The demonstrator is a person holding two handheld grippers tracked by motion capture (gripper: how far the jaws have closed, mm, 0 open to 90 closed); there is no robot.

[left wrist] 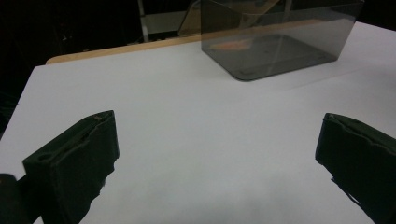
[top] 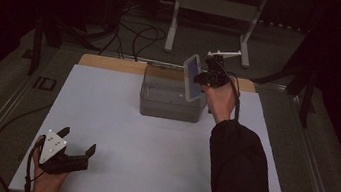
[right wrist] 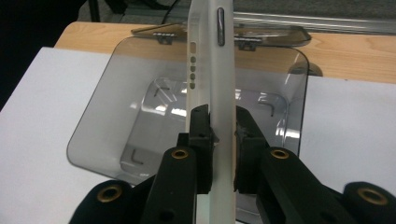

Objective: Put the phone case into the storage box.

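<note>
Near the front left corner of the white table (top: 149, 163), the left gripper (top: 77, 151) rests low with its jaws spread wide and nothing between them. In the left gripper view, bare white table lies between the two black jaws.

Farther back, toward the middle of the far edge, stands a clear grey box (top: 170, 100) with its lid open behind it. It looks empty inside.

Just over the box's right side, the right gripper (right wrist: 223, 140) is clamped on a phone (right wrist: 215, 70) in a pale case. The phone is up in the air, standing on its thin edge, tilted a little, above the open box. The jaws press on its flat front and back, low down on the phone.

The phone is probably stiff and hard, and not very heavy. Its case looks smooth, so it could slip. The screen could crack if dropped. Holding the flat faces, close to the middle, seems the safest grip, not the thin edges.
</note>
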